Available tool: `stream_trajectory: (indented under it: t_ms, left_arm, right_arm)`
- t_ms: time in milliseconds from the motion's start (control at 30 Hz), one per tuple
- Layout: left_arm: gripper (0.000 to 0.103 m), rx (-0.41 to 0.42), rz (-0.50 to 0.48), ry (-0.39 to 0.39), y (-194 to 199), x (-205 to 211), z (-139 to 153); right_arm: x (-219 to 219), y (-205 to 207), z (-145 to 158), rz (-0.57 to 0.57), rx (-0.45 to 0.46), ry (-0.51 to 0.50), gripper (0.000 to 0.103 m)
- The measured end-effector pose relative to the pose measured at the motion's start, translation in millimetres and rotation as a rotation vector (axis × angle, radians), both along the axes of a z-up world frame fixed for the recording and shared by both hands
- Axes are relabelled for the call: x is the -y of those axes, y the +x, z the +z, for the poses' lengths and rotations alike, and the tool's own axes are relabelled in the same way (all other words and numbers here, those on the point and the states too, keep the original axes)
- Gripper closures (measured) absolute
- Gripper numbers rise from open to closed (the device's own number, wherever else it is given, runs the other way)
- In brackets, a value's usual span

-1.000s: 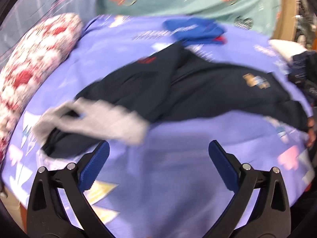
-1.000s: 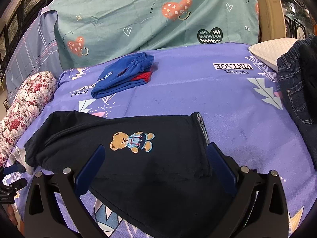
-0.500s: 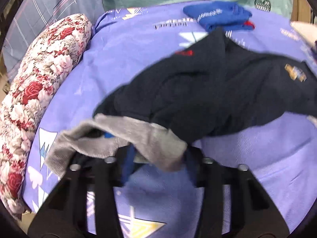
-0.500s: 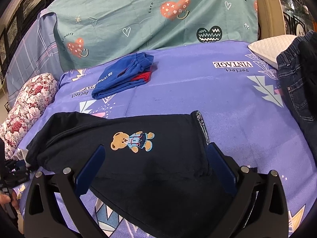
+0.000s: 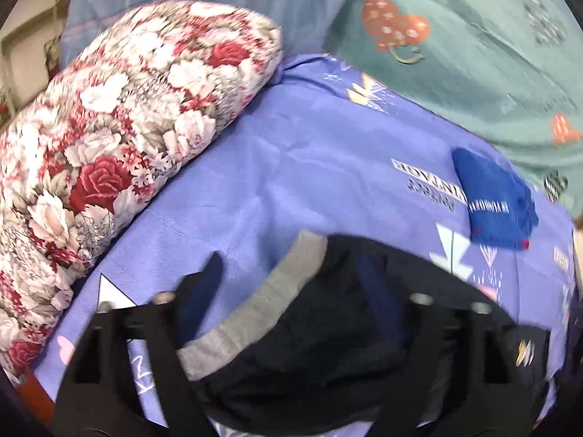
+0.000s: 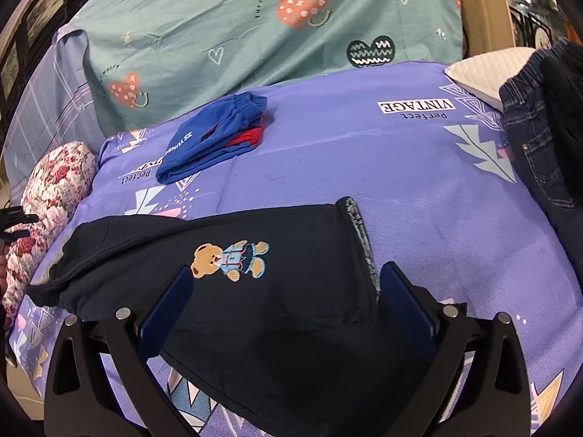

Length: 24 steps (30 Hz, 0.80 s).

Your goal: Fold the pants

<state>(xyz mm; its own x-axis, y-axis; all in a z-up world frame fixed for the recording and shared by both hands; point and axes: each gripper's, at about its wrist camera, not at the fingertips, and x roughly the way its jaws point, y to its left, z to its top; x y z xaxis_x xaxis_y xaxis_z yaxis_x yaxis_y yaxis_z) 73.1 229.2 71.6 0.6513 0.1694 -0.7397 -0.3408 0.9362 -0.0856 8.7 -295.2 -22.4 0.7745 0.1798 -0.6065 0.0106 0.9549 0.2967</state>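
The dark pants (image 6: 255, 291) lie on the purple bedsheet (image 6: 419, 189), now doubled over: half a second ago the left gripper (image 5: 291, 313) was clamped on the grey cuff (image 5: 262, 306); now its jaws are opening, and the cuff lies loose between them on the dark cloth. This fold looks laid. The right gripper (image 6: 284, 306) hovers wide and empty, as before, over the bear patch (image 6: 229, 258). Beyond lie folded blue shorts (image 6: 215, 134); left, a floral bolster (image 5: 109, 145).
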Motion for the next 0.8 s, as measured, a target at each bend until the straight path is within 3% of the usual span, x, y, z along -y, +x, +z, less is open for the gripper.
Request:
stream_trajectory:
  t_ms: [100,167,267,433,600,633,667,700,733,800]
  left_arm:
    - [0.009,-0.063,-0.113,0.028,-28,21,-19]
    - [0.009,-0.101,-0.138,0.020,-45,18,-34]
    - [0.009,-0.137,-0.121,-0.013,-60,1,-54]
    - [0.009,-0.166,-0.034,-0.168,-59,-44,-75]
    - [0.003,-0.233,-0.034,-0.190,-44,-47,-96]
    - [0.002,-0.241,-0.033,-0.190,-42,-46,-99]
    - [0.002,-0.246,-0.035,-0.195,-41,-46,-101]
    - [0.002,-0.247,-0.033,-0.203,-39,-48,-103]
    - [0.003,-0.240,-0.032,-0.208,-39,-48,-104]
    - [0.008,-0.213,-0.033,-0.199,-38,-47,-102]
  right_arm:
    - [16,9,2,-0.020,-0.050,0.044,0.001]
    - [27,19,5,-0.027,-0.079,0.053,0.001]
    - [41,43,6,-0.018,-0.142,0.068,0.001]
    - [49,99,-18,0.056,-0.317,0.098,0.001]
    - [29,125,-34,0.102,-0.366,-0.032,0.003]
    - [25,124,-31,0.120,-0.354,-0.041,0.018]
    - [24,123,-28,0.143,-0.345,-0.020,0.058]
    - [25,121,-25,0.169,-0.337,0.016,0.078]
    - [26,114,-16,0.191,-0.292,0.045,0.091]
    - [23,91,8,0.281,-0.172,0.069,0.094]
